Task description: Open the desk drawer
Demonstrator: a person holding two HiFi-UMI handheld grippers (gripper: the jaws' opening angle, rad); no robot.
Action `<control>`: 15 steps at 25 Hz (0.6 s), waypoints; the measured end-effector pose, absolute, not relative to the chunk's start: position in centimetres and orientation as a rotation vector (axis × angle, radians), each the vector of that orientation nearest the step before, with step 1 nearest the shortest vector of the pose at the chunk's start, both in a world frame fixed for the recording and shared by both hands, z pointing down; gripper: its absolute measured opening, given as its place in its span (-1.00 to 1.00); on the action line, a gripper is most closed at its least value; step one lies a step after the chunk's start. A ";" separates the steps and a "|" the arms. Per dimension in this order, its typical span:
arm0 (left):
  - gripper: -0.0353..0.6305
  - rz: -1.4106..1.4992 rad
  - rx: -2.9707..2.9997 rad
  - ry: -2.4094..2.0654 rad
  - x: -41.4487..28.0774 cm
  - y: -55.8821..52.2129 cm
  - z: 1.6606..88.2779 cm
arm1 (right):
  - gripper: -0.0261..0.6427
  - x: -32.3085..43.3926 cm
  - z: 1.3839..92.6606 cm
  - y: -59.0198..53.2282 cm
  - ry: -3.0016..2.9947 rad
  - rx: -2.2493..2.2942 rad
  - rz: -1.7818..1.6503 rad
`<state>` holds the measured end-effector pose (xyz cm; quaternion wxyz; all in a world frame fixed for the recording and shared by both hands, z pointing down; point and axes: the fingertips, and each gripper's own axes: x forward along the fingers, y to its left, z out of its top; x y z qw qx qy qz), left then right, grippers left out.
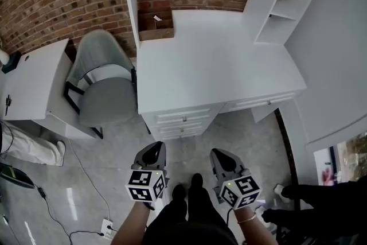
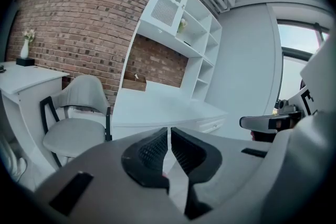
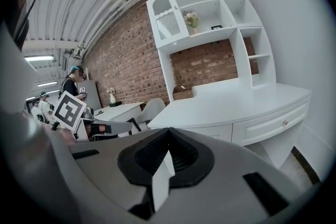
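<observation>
A white desk [image 1: 218, 66] with a shelf hutch stands ahead of me against the brick wall. Its front holds a stack of shut drawers [image 1: 183, 120] at the left and one wide shut drawer [image 1: 265, 103] at the right, each with a small knob. The wide drawer [image 3: 278, 124] also shows in the right gripper view, and faintly as a drawer [image 2: 210, 125] in the left gripper view. My left gripper [image 1: 153, 150] [image 2: 169, 131] and right gripper [image 1: 221, 156] [image 3: 168, 134] hang side by side over the floor, short of the desk. Both are shut and hold nothing.
A grey chair [image 1: 103, 89] stands left of the desk, beside a second white table [image 1: 34, 80]. A cardboard box [image 1: 156, 28] sits at the desk's back. Cables and a socket [image 1: 106, 228] lie on the floor at the left. Someone's dark shoes [image 1: 287, 192] are at the right.
</observation>
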<state>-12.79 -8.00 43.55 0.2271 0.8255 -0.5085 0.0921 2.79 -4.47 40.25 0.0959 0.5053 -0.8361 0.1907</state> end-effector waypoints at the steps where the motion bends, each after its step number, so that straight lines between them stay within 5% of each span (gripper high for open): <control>1: -0.86 0.261 2.268 -1.401 -12.6 -8.4 44.0 | -0.91 3.0 40.5 -4.8 -2.474 1.497 0.572; 15: -0.67 0.392 2.133 -1.385 -8.4 -13.9 51.8 | -0.91 6.0 44.9 -9.3 -2.442 1.448 0.666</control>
